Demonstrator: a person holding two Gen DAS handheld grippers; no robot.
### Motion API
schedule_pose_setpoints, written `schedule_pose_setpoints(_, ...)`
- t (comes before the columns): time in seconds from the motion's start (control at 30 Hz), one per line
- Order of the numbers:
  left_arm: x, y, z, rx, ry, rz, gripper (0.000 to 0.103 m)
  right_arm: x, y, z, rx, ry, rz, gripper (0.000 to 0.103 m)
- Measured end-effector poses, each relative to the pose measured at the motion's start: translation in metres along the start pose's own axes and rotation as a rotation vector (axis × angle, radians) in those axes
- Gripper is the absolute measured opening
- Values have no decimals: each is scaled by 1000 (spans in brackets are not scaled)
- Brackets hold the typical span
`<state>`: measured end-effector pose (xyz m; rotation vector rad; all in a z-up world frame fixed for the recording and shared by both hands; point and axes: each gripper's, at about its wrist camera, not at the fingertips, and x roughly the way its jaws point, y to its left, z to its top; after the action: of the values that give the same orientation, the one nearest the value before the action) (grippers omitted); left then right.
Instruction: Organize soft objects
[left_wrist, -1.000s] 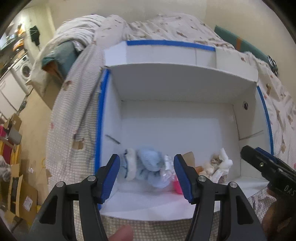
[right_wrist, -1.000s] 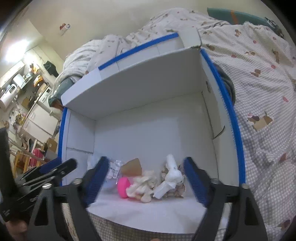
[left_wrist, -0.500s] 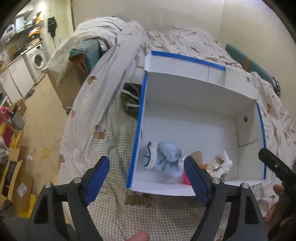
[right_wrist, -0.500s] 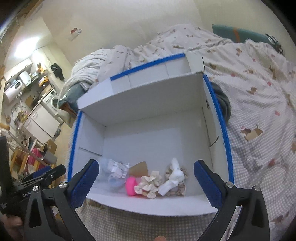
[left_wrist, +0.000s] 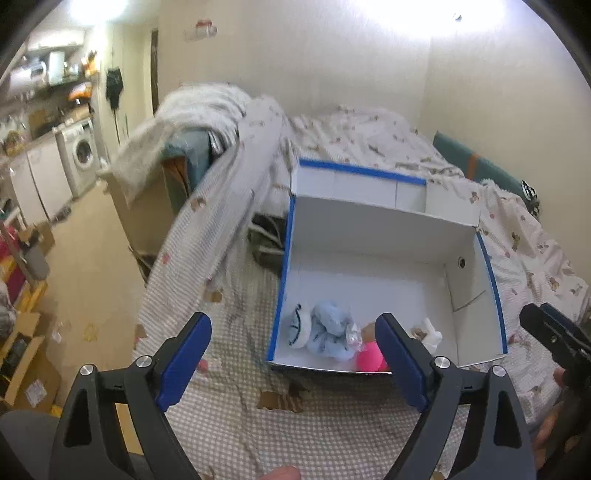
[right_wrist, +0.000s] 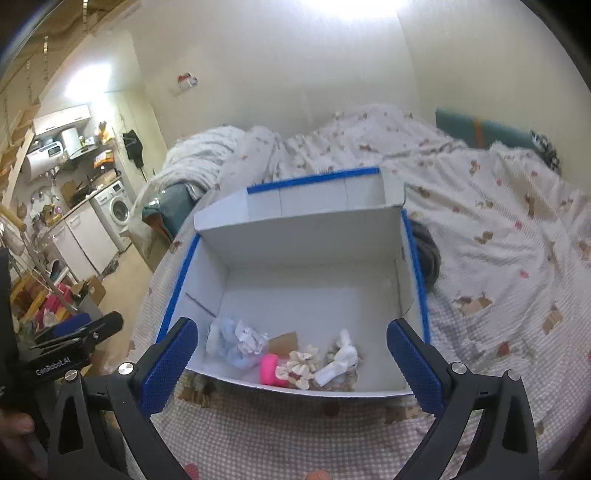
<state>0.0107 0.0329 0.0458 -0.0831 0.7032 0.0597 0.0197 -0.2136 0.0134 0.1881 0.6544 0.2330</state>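
A white cardboard box (left_wrist: 369, 229) with blue-taped edges lies open on the bed; it also shows in the right wrist view (right_wrist: 295, 236). Along its near wall lie soft toys: a light blue plush (left_wrist: 330, 332) (right_wrist: 231, 345), a pink toy (left_wrist: 369, 360) (right_wrist: 271, 369), and cream and white plush pieces (right_wrist: 336, 360) (left_wrist: 428, 334). My left gripper (left_wrist: 293, 360) is open and empty, held above the bedspread in front of the box's left corner. My right gripper (right_wrist: 291, 363) is open and empty, held back above the box's near wall.
The bed has a checked bedspread (left_wrist: 325, 417) and a crumpled quilt (right_wrist: 221, 155) at the far side. A dark cloth (right_wrist: 426, 254) lies beside the box's right wall. The floor, cardboard boxes (left_wrist: 22, 354) and a washing machine (left_wrist: 83, 155) are to the left.
Both grippers have pulled back and up away from the box, which now looks smaller and farther. Both stay open and empty. The toys in the box have not moved.
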Motion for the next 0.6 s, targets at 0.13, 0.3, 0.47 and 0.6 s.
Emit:
schedule_pose_setpoints(0.13,-13,-8,-10,33,-79,17,103,-13,1,-10,-30,-64,-24,103)
schedule_pose_setpoints(0.3,-3,-10,-12,38,-72,27,103,-6,1,-31,-73,-84,-60,103)
schedule_pose_setpoints(0.47,11,-20,-22,95,-48,65,103,3,4,-27,-97,-87,-72,103)
schedule_pose_setpoints(0.6,12,-18,-23,75,-54,29,103,9,-1,-27,-56,-55,-60,103)
